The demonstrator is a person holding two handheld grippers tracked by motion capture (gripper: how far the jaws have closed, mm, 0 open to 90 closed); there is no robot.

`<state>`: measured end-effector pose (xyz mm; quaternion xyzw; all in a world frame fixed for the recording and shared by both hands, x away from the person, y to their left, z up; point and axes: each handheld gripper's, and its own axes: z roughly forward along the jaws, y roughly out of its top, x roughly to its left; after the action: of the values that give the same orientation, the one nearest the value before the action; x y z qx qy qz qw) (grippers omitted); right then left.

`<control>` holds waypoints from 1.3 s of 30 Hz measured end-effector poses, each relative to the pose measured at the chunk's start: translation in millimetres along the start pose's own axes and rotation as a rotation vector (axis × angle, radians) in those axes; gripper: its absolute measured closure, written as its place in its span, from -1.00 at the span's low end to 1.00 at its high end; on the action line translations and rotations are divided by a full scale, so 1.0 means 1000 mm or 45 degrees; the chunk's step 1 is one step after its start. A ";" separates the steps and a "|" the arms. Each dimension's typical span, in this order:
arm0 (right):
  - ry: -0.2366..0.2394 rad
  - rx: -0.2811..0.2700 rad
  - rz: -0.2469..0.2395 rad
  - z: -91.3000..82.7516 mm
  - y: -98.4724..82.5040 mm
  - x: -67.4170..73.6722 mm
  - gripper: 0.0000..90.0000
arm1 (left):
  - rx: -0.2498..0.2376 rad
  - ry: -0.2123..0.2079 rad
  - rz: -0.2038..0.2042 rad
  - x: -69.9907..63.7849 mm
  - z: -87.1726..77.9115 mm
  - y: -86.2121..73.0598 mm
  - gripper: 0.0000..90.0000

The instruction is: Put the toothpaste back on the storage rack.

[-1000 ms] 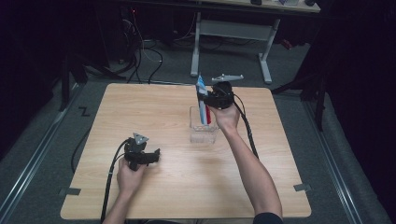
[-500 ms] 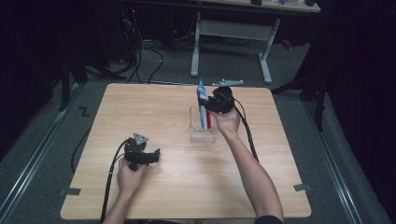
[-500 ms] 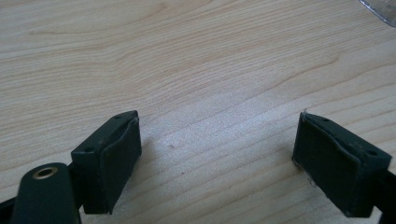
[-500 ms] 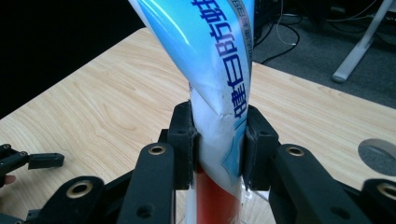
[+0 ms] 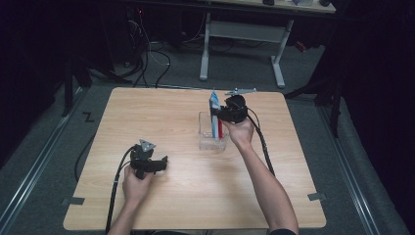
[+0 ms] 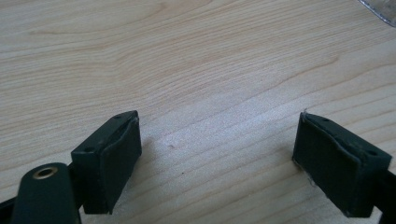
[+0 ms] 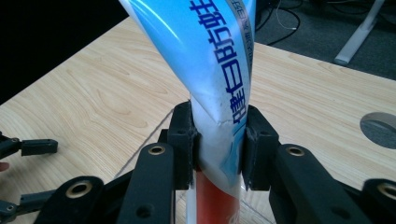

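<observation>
A blue-and-white toothpaste tube [image 5: 214,104] with a red lower part stands nearly upright, its lower end in a clear plastic container [image 5: 213,143] near the middle of the wooden table [image 5: 161,112]. My right gripper [image 5: 219,114] is shut on it from the right. In the right gripper view the pads pinch the creased tube [image 7: 210,56] at the right gripper [image 7: 218,140], and the red part runs down below them. My left gripper [image 5: 159,165] rests on the front left of the table, open with nothing in it. In the left gripper view its jaws [image 6: 217,154] stand wide apart over bare wood.
A corner of the clear container [image 6: 380,9] shows at the top right of the left gripper view. Behind the table stands a white desk frame [image 5: 240,49], with cables on the dark floor [image 5: 147,58]. Grey carpet surrounds the table.
The right gripper and the tube have shifted slightly right and down toward the container. The left hand has stayed in place.
</observation>
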<state>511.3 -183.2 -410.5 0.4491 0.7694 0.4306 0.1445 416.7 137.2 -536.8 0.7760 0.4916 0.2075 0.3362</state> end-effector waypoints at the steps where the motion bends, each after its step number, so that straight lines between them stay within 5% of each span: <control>1: 0.000 -0.001 -0.003 0.000 0.000 -0.001 0.54 | 0.000 0.000 0.000 0.000 0.000 0.000 -0.66; 26: 0.002 0.026 0.035 0.002 -0.014 -0.006 0.53 | 0.000 0.000 -0.001 0.000 0.000 0.000 -0.66; 39: -0.033 0.033 0.003 -0.003 -0.015 -0.004 0.52 | 0.001 0.000 0.000 0.000 0.000 0.000 -0.66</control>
<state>503.3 -191.5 -421.9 0.4574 0.7724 0.4151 0.1480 416.7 137.2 -536.7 0.7761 0.4917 0.2073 0.3361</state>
